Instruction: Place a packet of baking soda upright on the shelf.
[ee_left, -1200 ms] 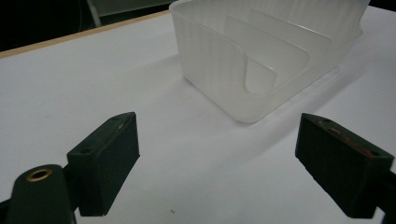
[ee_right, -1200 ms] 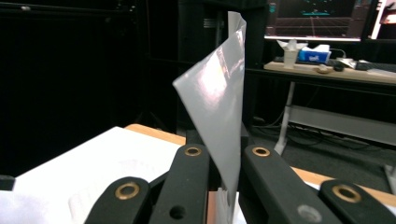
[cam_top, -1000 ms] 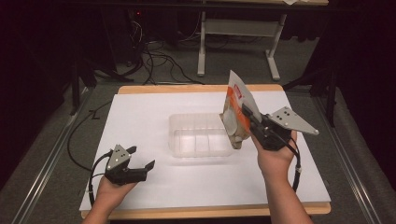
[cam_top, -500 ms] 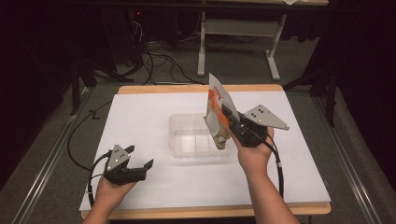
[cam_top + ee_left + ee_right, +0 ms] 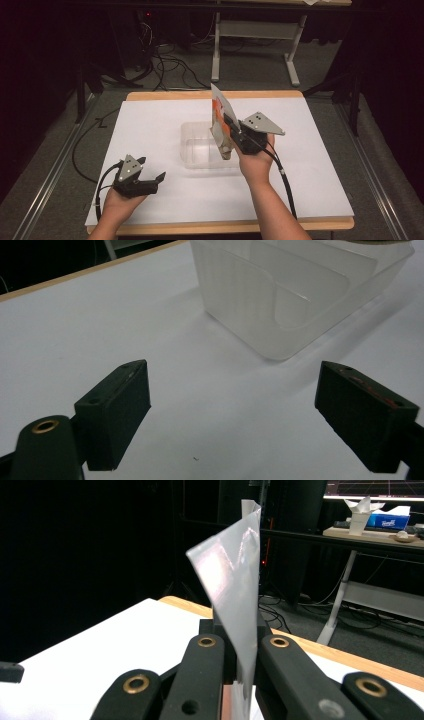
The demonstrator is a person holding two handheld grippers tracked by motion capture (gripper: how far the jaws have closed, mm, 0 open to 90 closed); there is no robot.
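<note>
White worktop (image 5: 150, 130) is set on a dark room's carpeted floor, with cables behind. Clear plastic tub (image 5: 200, 150) sits at worktop centre. Right claw (image 5: 231, 131) is clamped on a flat pouch (image 5: 220, 112), silver on one face and orange-white on the other, held upright over the tub's right edge. Left claw (image 5: 152, 179) is rested on the worktop near-left of the tub, well apart from it; its jaws stand apart, have just been closing slightly, and nothing is seen between them.
</note>
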